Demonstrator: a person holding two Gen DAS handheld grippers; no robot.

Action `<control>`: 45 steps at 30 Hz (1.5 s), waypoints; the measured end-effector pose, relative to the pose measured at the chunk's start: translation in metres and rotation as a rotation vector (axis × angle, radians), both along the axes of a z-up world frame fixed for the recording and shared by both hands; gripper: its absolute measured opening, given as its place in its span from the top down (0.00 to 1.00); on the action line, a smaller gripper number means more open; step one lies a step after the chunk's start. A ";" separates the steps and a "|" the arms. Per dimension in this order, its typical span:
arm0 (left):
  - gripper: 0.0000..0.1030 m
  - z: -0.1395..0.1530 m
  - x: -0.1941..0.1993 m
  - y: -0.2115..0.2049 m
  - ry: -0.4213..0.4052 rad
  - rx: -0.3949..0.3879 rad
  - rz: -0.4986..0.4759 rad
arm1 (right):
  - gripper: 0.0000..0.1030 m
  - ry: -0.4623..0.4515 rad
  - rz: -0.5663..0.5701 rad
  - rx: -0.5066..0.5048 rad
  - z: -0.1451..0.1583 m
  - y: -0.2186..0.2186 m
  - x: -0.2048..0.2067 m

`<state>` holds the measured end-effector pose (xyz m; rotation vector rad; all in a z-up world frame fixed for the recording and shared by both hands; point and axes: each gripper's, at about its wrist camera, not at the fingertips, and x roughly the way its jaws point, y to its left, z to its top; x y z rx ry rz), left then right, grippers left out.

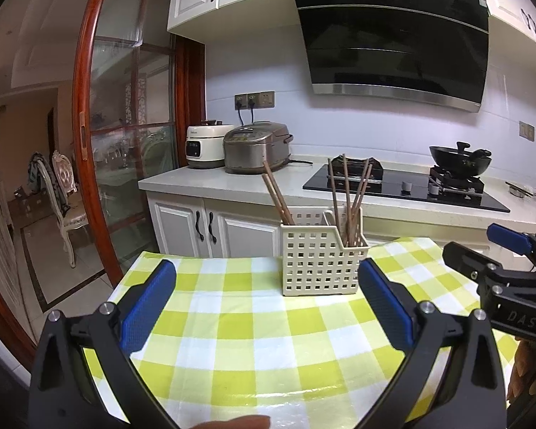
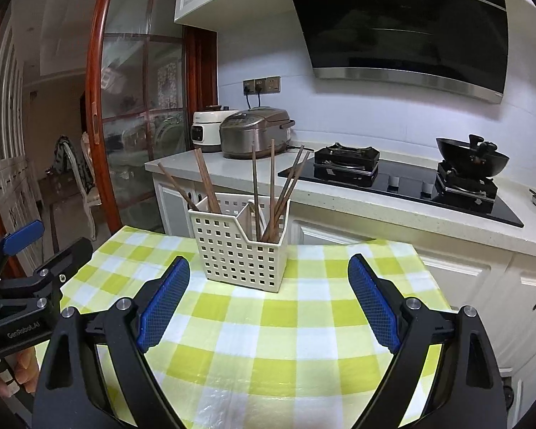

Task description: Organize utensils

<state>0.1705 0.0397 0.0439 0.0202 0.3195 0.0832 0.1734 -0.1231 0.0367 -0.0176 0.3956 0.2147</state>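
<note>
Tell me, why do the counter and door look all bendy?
Left wrist view: the fisheye lens curves the counter and the door frame, and the corners go dark. Right wrist view: same bending; light glares off the tablecloth near the bottom.

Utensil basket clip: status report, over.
Left hand-held gripper open, empty; right hand-held gripper open, empty. Chopsticks upright in both compartments of the cream basket on the checked cloth. Nothing blocking.
</note>
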 end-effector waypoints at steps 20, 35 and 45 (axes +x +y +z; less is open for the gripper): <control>0.04 0.002 0.001 -0.002 -0.003 -0.036 -0.018 | 0.18 0.004 -0.003 0.017 -0.003 -0.010 0.000; 0.04 0.001 0.000 0.000 0.001 -0.052 -0.028 | 0.18 0.005 0.003 0.021 -0.001 -0.010 -0.001; 0.04 0.001 0.002 0.001 0.005 -0.052 -0.031 | 0.18 0.007 0.006 0.025 -0.001 -0.010 -0.001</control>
